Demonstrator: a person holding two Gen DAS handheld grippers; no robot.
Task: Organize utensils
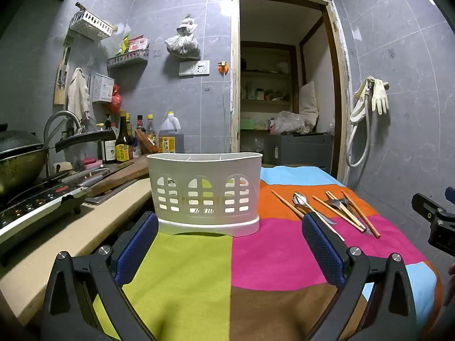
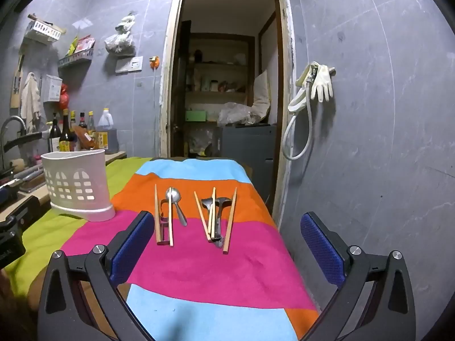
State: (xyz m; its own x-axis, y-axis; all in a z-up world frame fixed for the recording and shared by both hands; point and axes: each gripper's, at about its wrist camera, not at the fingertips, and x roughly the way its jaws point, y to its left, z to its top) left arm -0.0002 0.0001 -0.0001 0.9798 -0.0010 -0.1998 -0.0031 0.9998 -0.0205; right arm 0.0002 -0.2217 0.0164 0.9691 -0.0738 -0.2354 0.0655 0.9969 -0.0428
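A white slotted utensil holder [image 1: 204, 193] [image 2: 78, 183] stands upright on a striped cloth. To its right lie two loose groups of utensils: wooden chopsticks [image 2: 156, 216] with a metal spoon [image 2: 176, 199], and more chopsticks [image 2: 230, 221] over spoons [image 2: 214, 207]. In the left wrist view the same utensils [image 1: 335, 207] lie right of the holder. My left gripper [image 1: 230, 221] hangs open just short of the holder, with nothing between its blue pads. My right gripper [image 2: 227, 221] is open too, hovering in front of the utensils.
A kitchen counter [image 1: 85, 227] on the left carries a wok [image 1: 20, 156], an induction cooker [image 1: 37, 204], a cutting board and sauce bottles [image 1: 125, 142]. The cloth-covered table [image 2: 213, 270] ends near a doorway [image 2: 227, 85]; a grey tiled wall runs along the right.
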